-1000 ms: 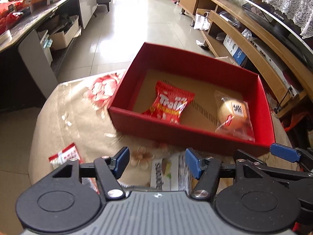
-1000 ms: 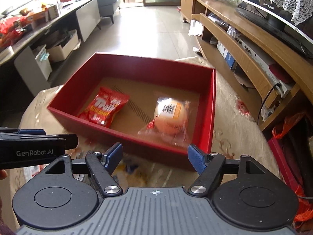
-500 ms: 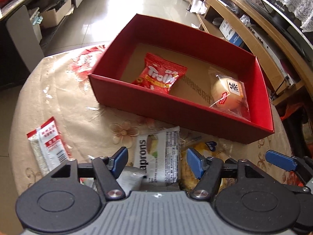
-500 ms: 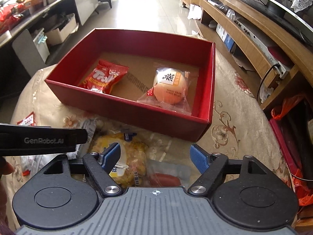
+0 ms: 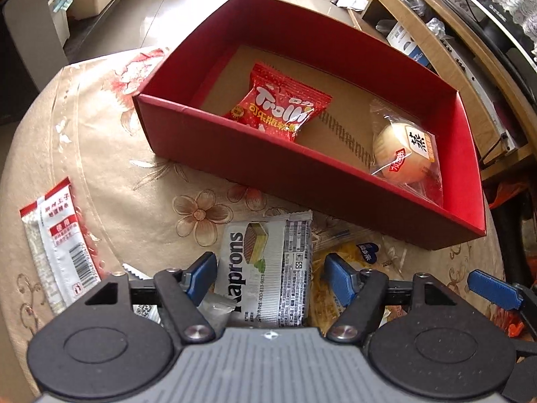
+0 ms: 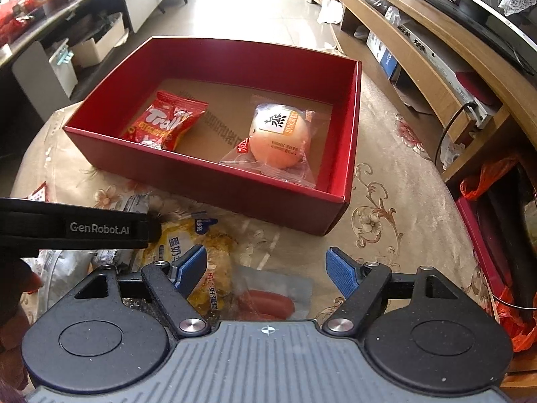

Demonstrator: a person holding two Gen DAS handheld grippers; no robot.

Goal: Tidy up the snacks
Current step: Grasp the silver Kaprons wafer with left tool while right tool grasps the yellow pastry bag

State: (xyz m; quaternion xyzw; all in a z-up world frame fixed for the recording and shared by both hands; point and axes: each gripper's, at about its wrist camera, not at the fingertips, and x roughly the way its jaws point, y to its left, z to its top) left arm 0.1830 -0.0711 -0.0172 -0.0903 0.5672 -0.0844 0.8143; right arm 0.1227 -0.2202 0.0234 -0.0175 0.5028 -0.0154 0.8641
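Note:
A red box point(image 5: 255, 154) point(image 6: 208, 178) on the flowered tablecloth holds a red Trolli bag point(image 5: 280, 109) point(image 6: 164, 122) and a wrapped round bun point(image 5: 402, 152) point(image 6: 280, 139). In front of it lie loose snacks. My left gripper point(image 5: 270, 277) hangs over a silver Kaprons wafer pack point(image 5: 265, 262); its jaws are opening and the pack lies between them, not pressed. My right gripper point(image 6: 265, 270) is open above a sausage pack point(image 6: 268, 299) and a yellow cake bag point(image 6: 204, 255) point(image 5: 349, 252).
A red-and-white sachet point(image 5: 57, 238) lies at the table's left edge. The left gripper's black body point(image 6: 77, 226) crosses the right wrist view at the left. A long wooden TV shelf point(image 6: 419, 53) runs along the right, and tiled floor lies beyond the table.
Both grippers have tilted down toward the loose snacks before the box. The left one sank over the wafer pack and its jaws spread wider. The right gripper's jaws widened a little.

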